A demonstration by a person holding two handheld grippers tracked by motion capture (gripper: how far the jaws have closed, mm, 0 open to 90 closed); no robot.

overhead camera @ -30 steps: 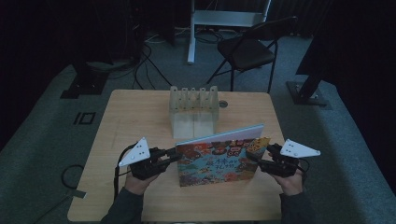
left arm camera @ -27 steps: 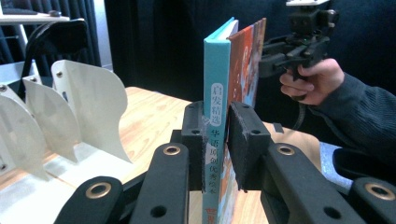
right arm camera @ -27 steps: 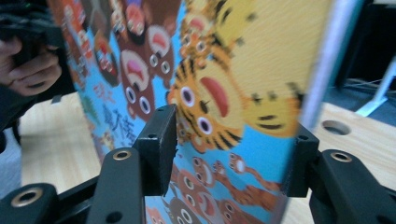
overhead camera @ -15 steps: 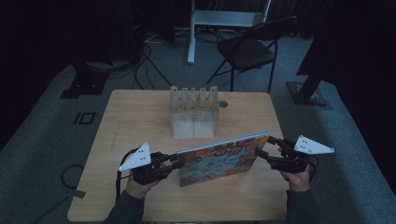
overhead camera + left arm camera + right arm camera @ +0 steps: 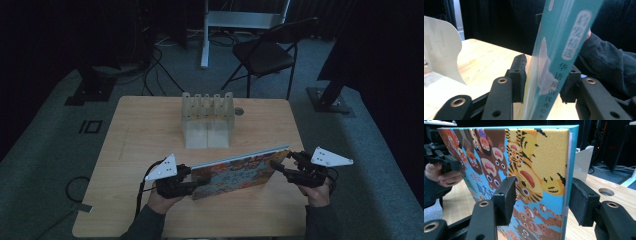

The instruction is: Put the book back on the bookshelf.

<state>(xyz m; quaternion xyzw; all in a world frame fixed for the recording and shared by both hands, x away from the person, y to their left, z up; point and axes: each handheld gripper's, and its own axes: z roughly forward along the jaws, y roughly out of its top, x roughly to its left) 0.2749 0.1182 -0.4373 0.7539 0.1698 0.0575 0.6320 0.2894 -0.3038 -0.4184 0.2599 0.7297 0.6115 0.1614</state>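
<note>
A colourful picture book point(image 5: 235, 172) with tigers on its cover point(image 5: 531, 170) stands on its long edge near the table's front, leaning back. My left gripper point(image 5: 197, 184) is shut on the book's left end; in the left gripper view its jaws point(image 5: 544, 72) press both sides of the teal spine point(image 5: 556, 62). My right gripper point(image 5: 280, 167) is at the book's right end. In the right gripper view its jaws point(image 5: 544, 200) stand apart on either side of the book's edge, with a wide gap on the cover side.
A pale slotted rack point(image 5: 207, 120) stands upright at the middle back of the wooden table point(image 5: 140, 130), with a small round hole point(image 5: 239, 111) in the top beside it. A folding chair point(image 5: 265, 55) and stand legs sit on the floor beyond.
The book has tipped from nearly upright to leaning lower toward the table. The right gripper has shifted a little to the right; the left hand has stayed about where it was.
</note>
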